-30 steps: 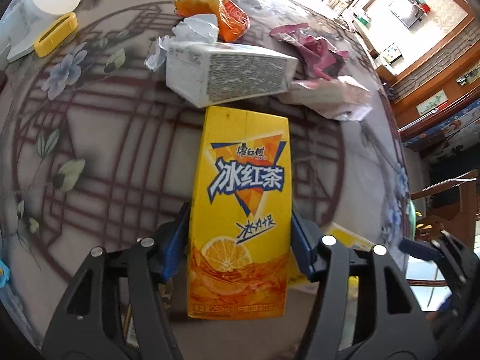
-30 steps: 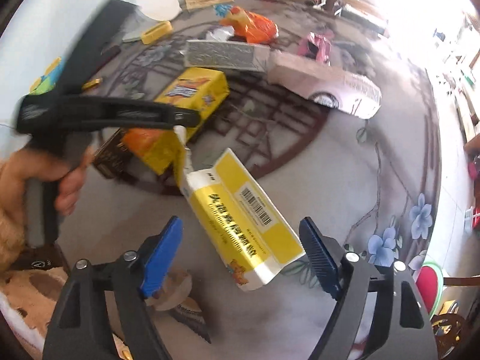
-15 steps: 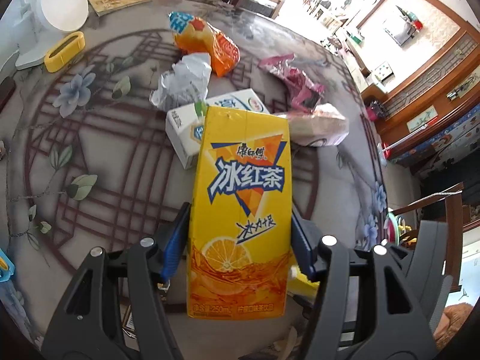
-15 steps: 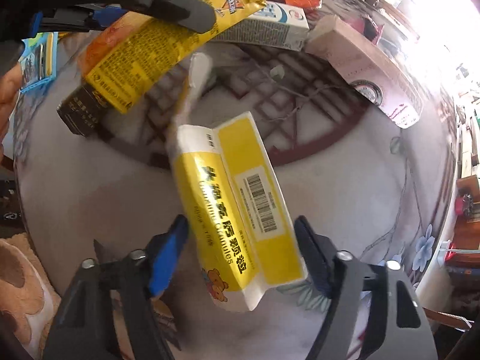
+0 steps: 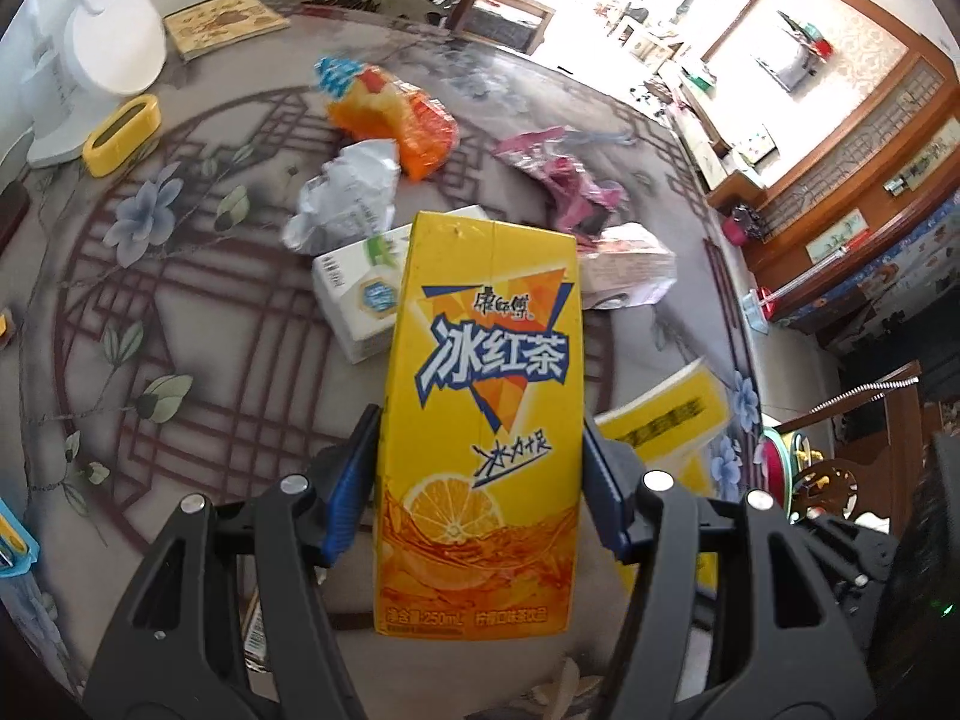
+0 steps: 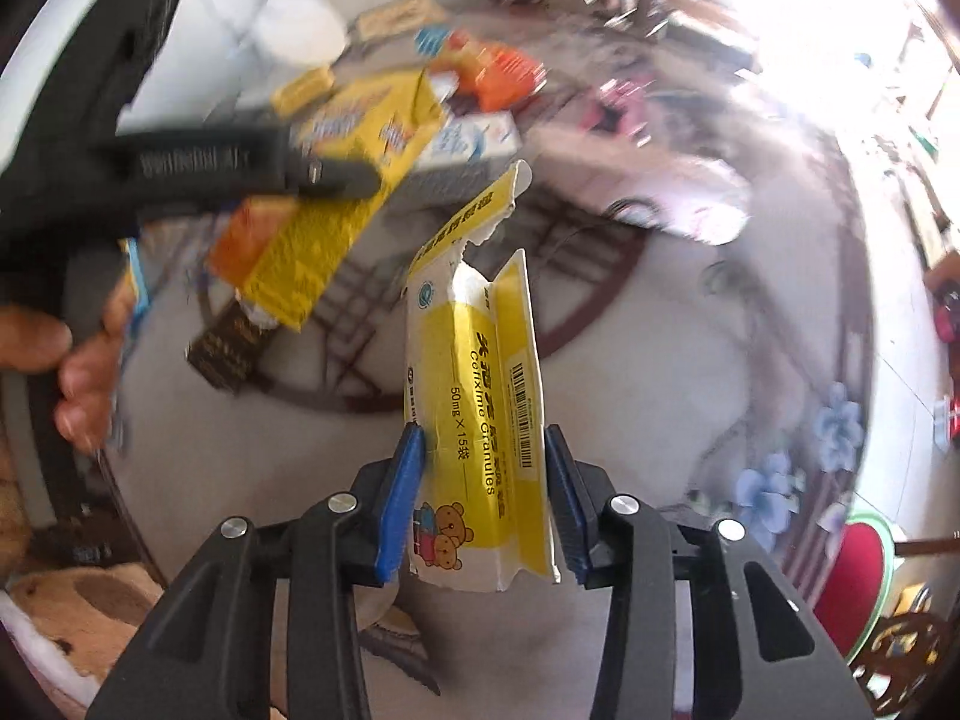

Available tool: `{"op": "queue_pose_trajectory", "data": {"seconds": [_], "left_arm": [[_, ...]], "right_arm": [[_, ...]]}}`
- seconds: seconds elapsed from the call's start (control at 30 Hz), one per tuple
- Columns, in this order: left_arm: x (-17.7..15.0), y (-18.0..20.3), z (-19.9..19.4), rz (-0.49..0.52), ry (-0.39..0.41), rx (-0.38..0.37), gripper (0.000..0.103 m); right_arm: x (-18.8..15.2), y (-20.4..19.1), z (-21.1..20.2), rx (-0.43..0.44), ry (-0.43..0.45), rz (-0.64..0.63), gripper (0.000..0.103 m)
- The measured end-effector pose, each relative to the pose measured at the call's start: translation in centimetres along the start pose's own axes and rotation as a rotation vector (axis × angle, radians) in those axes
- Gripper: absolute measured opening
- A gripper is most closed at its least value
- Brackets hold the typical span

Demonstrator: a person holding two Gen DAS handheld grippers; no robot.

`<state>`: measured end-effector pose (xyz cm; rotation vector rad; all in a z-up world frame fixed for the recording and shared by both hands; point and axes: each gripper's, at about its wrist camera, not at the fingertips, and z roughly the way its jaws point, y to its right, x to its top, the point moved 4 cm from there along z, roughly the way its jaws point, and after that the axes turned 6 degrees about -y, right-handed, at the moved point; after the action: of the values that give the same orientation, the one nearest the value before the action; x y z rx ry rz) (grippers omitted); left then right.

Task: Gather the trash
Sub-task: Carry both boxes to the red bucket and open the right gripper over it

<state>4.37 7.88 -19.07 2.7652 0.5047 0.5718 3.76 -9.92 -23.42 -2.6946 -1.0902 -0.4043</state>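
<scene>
My left gripper (image 5: 480,480) is shut on a tall yellow iced-tea carton (image 5: 480,408), held above the round patterned table (image 5: 198,312). The right wrist view shows the same carton (image 6: 354,180) in that gripper, with a person's hand (image 6: 78,354) on the handle. My right gripper (image 6: 483,486) has its jaws closing on a torn yellow-and-white medicine box (image 6: 480,396). Both blue pads touch the box's sides, and it stands upright off the table. Part of that box (image 5: 666,420) shows blurred to the right of the carton.
Loose trash lies behind the carton: an orange snack bag (image 5: 390,114), a crumpled white wrapper (image 5: 354,192), a white milk carton (image 5: 354,300), a pink wrapper (image 5: 564,174) and a pale pink box (image 5: 630,270). A white kettle (image 5: 102,54) and yellow holder (image 5: 123,132) stand far left.
The right jaws have narrowed from wide apart to touching the medicine box, which has swung upright and left the table. The left gripper has risen with the carton.
</scene>
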Motion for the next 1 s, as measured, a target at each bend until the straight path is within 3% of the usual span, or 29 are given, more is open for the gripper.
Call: {"op": "queue_pose_trajectory", "data": {"seconds": [0.3,1.0], "left_arm": [[-0.6,3.8,0.2,0.081,-0.017,-0.021,0.059],[-2.6,14.6,1.8,0.325,-0.079,-0.081,0.059]], "right_arm": [[-1.7,3.9,-3.8,-0.036,0.085,0.144,0.043],[-7.8,11.3,-6.7,-0.071,0.177,0.436,0.043]]}}
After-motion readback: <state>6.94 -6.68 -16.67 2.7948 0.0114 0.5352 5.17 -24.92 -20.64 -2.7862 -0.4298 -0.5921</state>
